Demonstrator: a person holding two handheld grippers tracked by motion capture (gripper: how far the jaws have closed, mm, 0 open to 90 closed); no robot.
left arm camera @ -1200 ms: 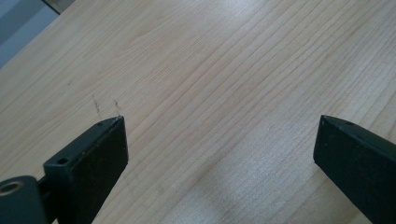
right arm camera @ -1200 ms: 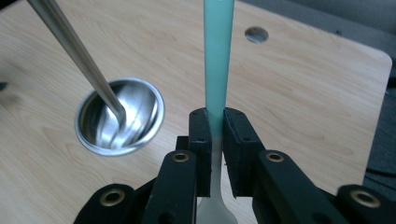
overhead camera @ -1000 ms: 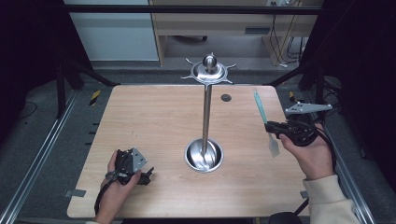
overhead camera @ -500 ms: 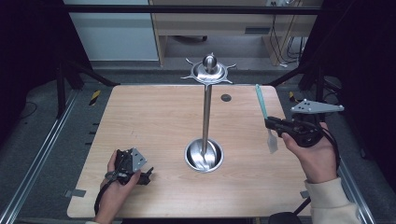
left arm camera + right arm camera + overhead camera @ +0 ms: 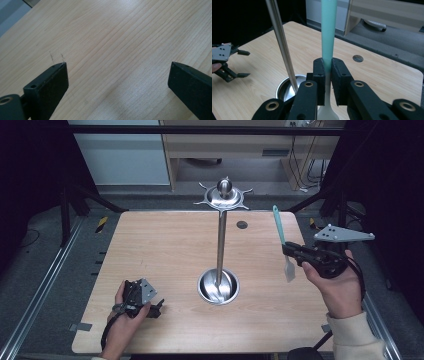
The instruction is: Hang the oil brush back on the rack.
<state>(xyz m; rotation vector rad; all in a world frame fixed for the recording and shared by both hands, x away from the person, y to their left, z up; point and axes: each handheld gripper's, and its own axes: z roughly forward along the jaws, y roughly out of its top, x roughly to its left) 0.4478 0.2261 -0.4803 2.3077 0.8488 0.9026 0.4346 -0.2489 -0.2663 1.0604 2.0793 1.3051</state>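
A tall steel stand rises from the middle of the table: a round bowl-like base (image 5: 218,286), a thin pole (image 5: 220,245) (image 5: 282,42) and a top disc with hooks (image 5: 223,196). To its right, my right gripper (image 5: 288,249) (image 5: 327,67) is shut on a spatula held above the table. Its teal handle (image 5: 276,222) (image 5: 328,30) points up and away, and its pale blade (image 5: 289,269) hangs down. My left gripper (image 5: 156,308) (image 5: 117,72) rests low at the front left of the table (image 5: 112,37), open with nothing between its wide-apart jaws. It also appears far left in the right gripper view (image 5: 229,65).
The wooden table (image 5: 165,245) has a small dark round hole (image 5: 242,224) (image 5: 357,58) near its far edge. Metal rails run along both sides. A desk and cables stand beyond the far edge, and the floor around is dark.
My right hand has lifted the spatula slightly and drifted a little to the right. The left hand and its gripper have stayed put.
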